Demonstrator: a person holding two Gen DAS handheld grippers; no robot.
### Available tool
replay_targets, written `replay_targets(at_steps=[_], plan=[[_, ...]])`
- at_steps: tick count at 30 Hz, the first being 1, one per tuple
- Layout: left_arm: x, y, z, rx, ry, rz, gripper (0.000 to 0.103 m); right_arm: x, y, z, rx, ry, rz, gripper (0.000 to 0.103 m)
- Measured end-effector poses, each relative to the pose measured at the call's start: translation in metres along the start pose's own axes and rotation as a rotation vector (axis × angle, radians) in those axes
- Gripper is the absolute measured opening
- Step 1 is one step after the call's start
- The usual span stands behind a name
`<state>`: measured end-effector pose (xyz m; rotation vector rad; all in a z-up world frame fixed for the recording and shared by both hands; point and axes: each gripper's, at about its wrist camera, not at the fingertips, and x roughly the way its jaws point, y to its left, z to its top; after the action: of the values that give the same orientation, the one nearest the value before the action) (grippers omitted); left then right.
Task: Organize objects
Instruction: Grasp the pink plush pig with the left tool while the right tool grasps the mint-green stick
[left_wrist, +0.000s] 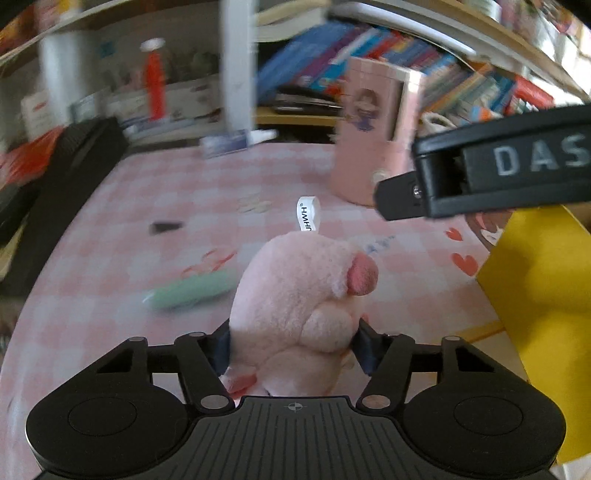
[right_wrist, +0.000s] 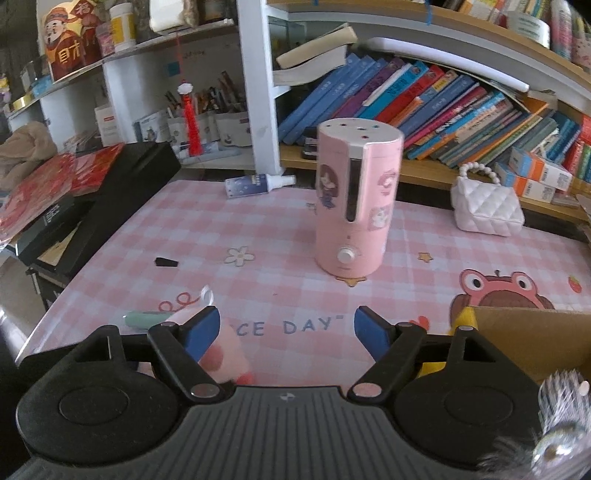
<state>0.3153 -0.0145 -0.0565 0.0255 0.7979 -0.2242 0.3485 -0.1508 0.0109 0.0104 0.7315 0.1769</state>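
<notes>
**Pink plush toy gripped, box waits at right**

The left hand-held gripper (left_wrist: 291, 343) has closed partway on the pink plush toy (left_wrist: 295, 291), pads pressing its sides above the checked worktop (left_wrist: 177, 192). The right hand-held gripper (right_wrist: 286, 328) stands open and empty. The pick-up step looks done; next likely calls for carrying the toy right, into the yellow cardboard box (left_wrist: 539, 295).
</notes>
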Motion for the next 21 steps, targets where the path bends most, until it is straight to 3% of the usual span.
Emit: replay_targets(at_steps=[4, 12, 17, 21], plan=[[-0.034, 0.04, -0.02, -0.169, 0.006, 0.061, 0.062, 0.01, 0.018, 0.001, -0.015, 0.015, 0.047, 0.08], [-0.096, 0.102, -0.052, -0.351, -0.024, 0.223, 0.062, 0.044, 0.085, -0.007, -0.093, 0.038, 0.148, 0.082], [-0.114, 0.112, -0.062, -0.409, -0.029, 0.261, 0.063, 0.077, 0.117, -0.016, -0.116, 0.051, 0.171, 0.082], [-0.119, 0.112, -0.065, -0.415, -0.026, 0.272, 0.063, 0.101, 0.13, -0.022, -0.137, 0.085, 0.136, 0.081]])
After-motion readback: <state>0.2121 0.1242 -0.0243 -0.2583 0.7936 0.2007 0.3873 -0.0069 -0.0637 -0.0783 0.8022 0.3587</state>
